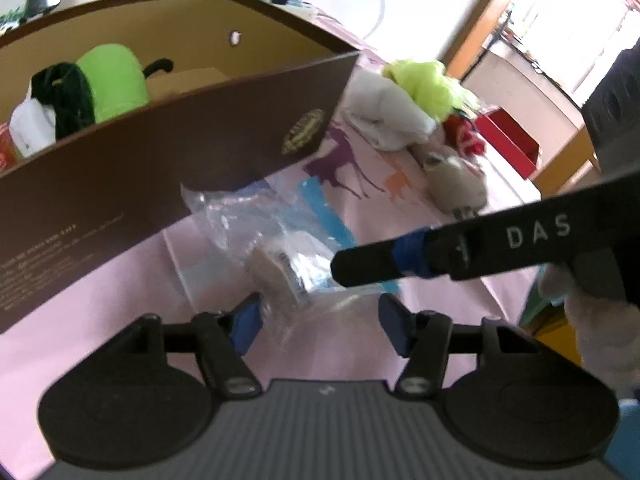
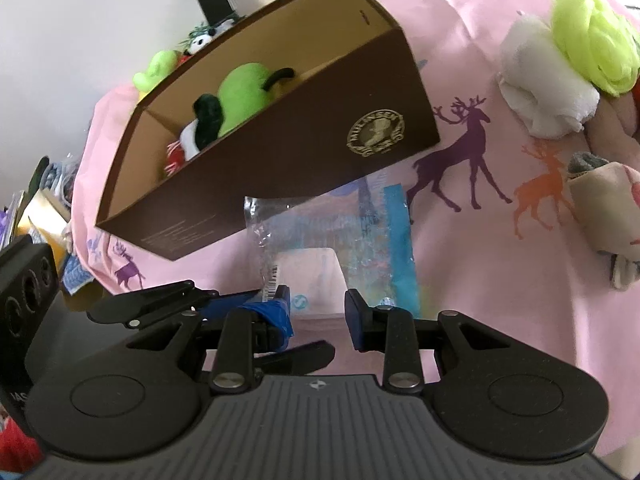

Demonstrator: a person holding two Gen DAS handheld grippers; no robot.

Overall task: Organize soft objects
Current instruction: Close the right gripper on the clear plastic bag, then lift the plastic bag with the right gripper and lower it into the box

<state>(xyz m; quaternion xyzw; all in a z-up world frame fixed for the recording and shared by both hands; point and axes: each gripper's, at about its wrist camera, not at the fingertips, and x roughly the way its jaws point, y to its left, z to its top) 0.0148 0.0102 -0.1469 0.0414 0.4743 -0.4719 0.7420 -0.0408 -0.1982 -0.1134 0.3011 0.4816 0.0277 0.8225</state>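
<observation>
Lying flat on the pink deer-print tablecloth (image 2: 500, 280), just in front of the brown cardboard box (image 2: 288, 160), is a clear plastic bag (image 2: 352, 236) with blue printing and a beige folded item inside. Left gripper (image 1: 320, 320): jaws apart, blue pads either side of the bag's near end, neither pad pressing on it. Right gripper (image 2: 318, 312): jaws stand apart above the bag's near edge; nothing seen clamped between them. In the left wrist view one right finger reaches in from the right over the bag; contact with the bag cannot be told.

Box contents: a green plush (image 2: 244, 92), a black-and-white plush (image 2: 202, 124) and a red-and-white item at the low end. Right of the box, well apart from the bag, sits a heap: a white soft cloth (image 2: 540, 92), a neon yellow fabric (image 2: 592, 44) on top of it, and a beige rolled item (image 2: 604, 208) nearer the camera
</observation>
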